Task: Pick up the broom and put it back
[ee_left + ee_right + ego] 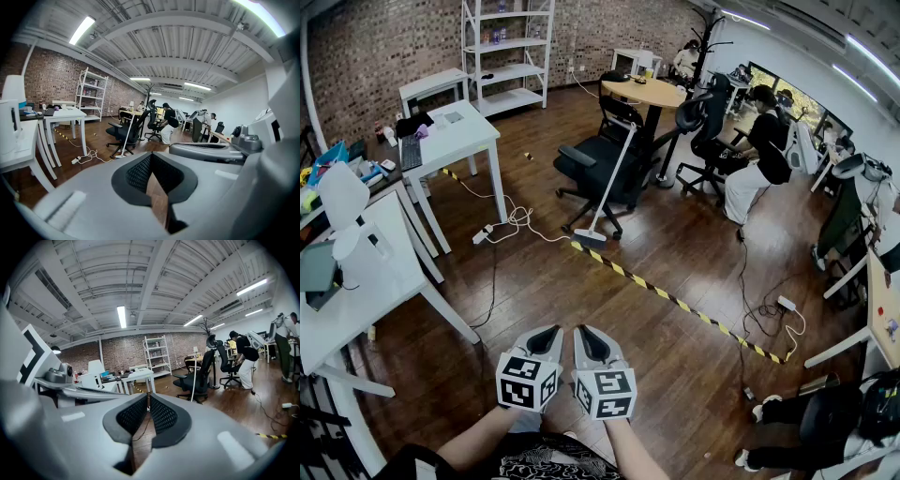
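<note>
The broom has a long white handle and leans upright against a black office chair, with its head on the wooden floor. It is far ahead of both grippers. It also shows small in the left gripper view as the broom and in the right gripper view as the broom. My left gripper and right gripper are side by side low in the head view, over bare floor. Both are shut with nothing between the jaws, as the left gripper and right gripper show close up.
Yellow-black tape crosses the floor between me and the broom. White tables stand at the left, with a power strip and cables beside them. A round wooden table and seated people are beyond the chair.
</note>
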Demonstrator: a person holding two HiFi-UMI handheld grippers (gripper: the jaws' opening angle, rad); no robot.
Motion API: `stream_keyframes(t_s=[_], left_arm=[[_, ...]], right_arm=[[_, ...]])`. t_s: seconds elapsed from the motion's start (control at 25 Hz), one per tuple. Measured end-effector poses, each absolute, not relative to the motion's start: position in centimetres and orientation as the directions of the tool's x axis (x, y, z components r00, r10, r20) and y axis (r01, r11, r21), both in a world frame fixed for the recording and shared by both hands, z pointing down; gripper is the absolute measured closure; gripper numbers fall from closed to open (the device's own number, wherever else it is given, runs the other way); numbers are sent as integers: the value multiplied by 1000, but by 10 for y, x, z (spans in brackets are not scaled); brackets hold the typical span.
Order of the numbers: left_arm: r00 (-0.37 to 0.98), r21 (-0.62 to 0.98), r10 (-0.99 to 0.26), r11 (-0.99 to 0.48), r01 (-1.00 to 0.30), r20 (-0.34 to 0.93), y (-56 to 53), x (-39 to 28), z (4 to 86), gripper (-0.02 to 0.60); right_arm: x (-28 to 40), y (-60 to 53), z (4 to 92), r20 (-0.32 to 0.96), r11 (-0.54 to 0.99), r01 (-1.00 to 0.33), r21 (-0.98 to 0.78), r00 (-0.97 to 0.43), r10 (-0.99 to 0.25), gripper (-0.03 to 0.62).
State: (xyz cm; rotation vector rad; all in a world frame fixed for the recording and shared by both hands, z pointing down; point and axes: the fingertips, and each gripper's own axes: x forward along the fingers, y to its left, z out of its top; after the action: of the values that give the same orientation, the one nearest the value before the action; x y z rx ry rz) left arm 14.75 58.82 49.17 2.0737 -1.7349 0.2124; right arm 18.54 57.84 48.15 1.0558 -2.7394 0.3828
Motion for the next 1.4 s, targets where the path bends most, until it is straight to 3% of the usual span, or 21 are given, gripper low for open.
stream_keyframes(t_s=[0.96,1.4], left_arm=[[310,311,-887,-205,-928,342,367,-13,490,577],[331,321,-874,-219,-922,356,304,-41,507,577]], right_arm=[[25,363,485,323,662,-742,-105,-655,-683,594],[1,298,502,331,630,-765,-132,-633,-700,594]])
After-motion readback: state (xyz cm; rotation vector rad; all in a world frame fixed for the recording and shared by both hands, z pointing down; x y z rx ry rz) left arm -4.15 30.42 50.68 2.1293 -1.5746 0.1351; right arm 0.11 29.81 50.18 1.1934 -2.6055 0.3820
